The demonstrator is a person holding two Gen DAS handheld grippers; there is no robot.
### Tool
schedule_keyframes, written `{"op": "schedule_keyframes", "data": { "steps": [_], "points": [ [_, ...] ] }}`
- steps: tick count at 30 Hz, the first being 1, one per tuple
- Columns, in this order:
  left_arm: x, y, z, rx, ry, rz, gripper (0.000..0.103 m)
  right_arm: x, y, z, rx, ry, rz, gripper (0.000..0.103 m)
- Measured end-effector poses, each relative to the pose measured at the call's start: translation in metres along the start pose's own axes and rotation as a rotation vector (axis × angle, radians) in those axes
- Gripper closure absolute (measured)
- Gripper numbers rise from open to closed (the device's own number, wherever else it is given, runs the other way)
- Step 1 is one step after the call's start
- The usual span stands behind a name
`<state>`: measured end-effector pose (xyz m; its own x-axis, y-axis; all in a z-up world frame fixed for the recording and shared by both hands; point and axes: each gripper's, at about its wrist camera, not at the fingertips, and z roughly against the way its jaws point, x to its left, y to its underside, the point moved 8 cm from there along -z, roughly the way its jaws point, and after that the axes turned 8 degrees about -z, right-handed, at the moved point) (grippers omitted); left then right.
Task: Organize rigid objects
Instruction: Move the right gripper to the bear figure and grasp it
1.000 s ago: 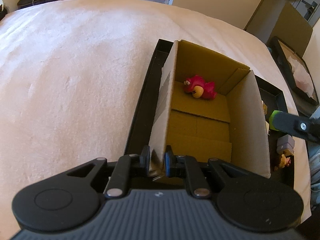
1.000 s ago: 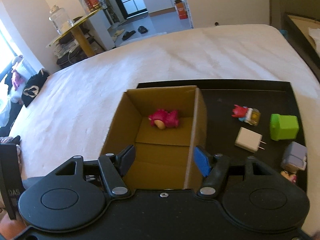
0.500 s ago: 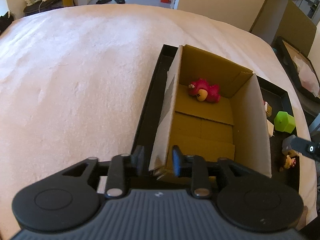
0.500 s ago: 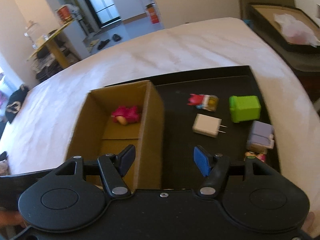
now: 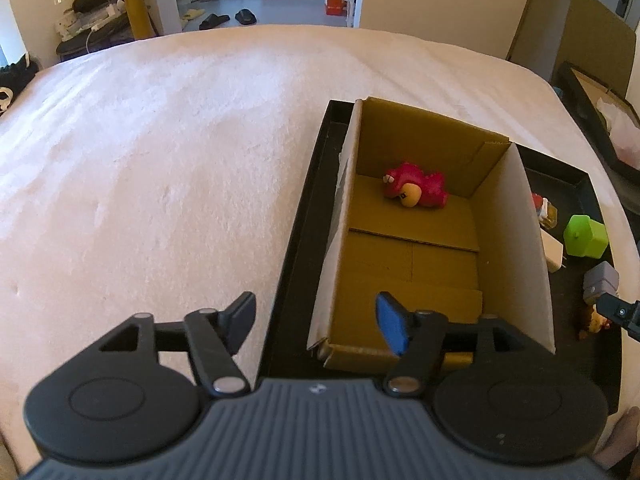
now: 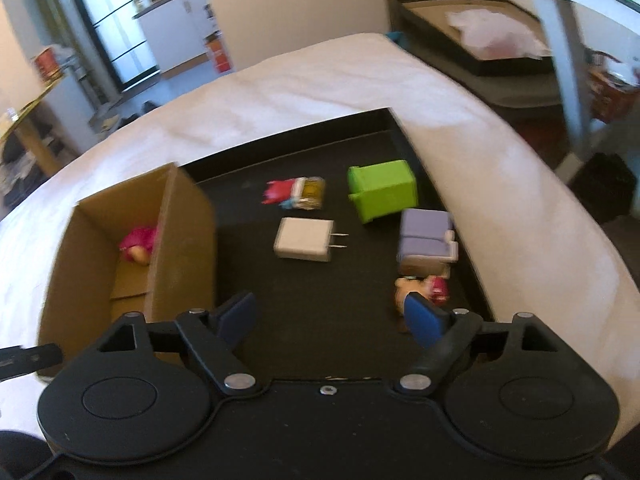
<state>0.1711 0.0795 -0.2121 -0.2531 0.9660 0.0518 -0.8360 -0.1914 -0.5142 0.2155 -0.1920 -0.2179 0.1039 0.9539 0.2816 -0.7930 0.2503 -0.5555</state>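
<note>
An open cardboard box (image 5: 416, 268) (image 6: 180, 240) stands on a black tray (image 5: 296, 240) (image 6: 320, 312), with a pink toy (image 5: 416, 190) (image 6: 138, 242) inside. My left gripper (image 5: 316, 328) is open, just back from the box's near left wall. My right gripper (image 6: 330, 316) is open above the tray. Ahead of it lie a white charger (image 6: 304, 240), a green block (image 6: 382, 190) (image 5: 586, 236), a purple-grey block (image 6: 426, 240) (image 5: 600, 282), a red-and-yellow toy (image 6: 296, 194) and a small pink figure (image 6: 420, 290) by its right finger.
The tray sits on a pale cloth-covered surface (image 5: 160, 160). A second dark tray with a white bag (image 6: 480, 40) lies beyond the right edge. A yellow table leg (image 5: 136, 8) and slippers (image 5: 228, 18) are on the far floor.
My left gripper has let go of the box's left wall, opened wide and drawn back. My right gripper has swung right, from over the box to over the loose objects.
</note>
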Motion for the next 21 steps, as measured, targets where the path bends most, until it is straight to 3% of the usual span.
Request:
{"op": "schedule_keyframes", "data": {
  "steps": [9, 18, 21],
  "points": [
    [-0.008, -0.003, 0.001, -0.017, -0.045, -0.042, 0.028, -0.035, 0.003, -0.017, -0.036, 0.121, -0.105, 0.021],
    [-0.015, -0.007, 0.001, -0.033, -0.084, -0.076, 0.025, -0.047, -0.001, -0.033, -0.030, 0.165, -0.142, 0.023],
    [-0.015, -0.009, -0.001, -0.028, -0.099, -0.072, 0.025, -0.047, -0.002, -0.037, -0.040, 0.167, -0.132, 0.029]
  ]
}}
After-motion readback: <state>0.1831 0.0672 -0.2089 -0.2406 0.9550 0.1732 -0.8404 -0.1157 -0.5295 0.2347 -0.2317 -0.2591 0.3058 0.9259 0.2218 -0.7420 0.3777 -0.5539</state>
